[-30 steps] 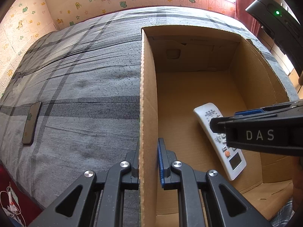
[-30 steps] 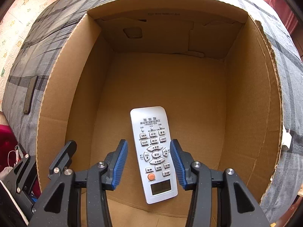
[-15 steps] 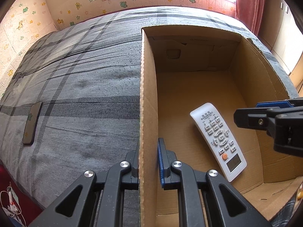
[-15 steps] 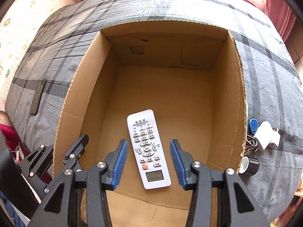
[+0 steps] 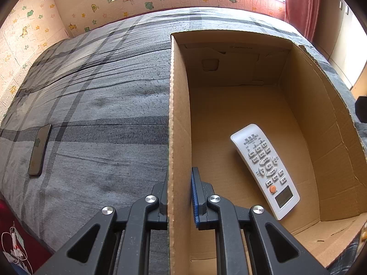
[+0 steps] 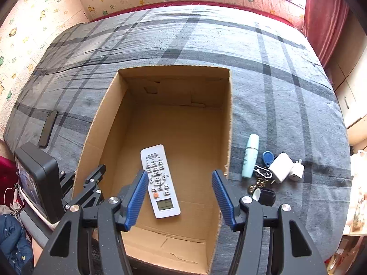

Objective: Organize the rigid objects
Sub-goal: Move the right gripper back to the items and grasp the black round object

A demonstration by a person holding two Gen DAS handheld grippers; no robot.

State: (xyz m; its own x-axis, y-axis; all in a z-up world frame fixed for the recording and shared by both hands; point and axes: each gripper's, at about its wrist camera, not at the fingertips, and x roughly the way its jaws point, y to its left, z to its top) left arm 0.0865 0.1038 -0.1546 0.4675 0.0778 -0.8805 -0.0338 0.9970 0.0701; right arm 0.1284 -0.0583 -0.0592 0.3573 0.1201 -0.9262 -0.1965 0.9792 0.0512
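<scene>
An open cardboard box (image 6: 229, 123) (image 5: 180, 119) stands on a grey plaid bed. A white remote (image 6: 159, 181) (image 5: 265, 168) lies face up on its floor. My left gripper (image 5: 180, 190) is shut on the box's left wall, one finger outside and one inside; it also shows in the right wrist view (image 6: 89, 188). My right gripper (image 6: 180, 197) is open and empty, high above the box's near end. To the right of the box lie a pale blue tube (image 6: 250, 155), a white charger (image 6: 283, 167), a blue key fob (image 6: 267, 157), keys (image 6: 260, 176) and a small black object (image 6: 266, 196).
A dark phone (image 6: 48, 128) (image 5: 39, 150) lies on the bed to the left of the box. A red curtain (image 6: 325, 16) hangs at the back right. Cables (image 5: 15, 247) and clutter sit off the bed's near left edge.
My right gripper has risen and pulled back from the box, leaving the remote on the floor, and its jaws have opened wider. The left gripper has not moved.
</scene>
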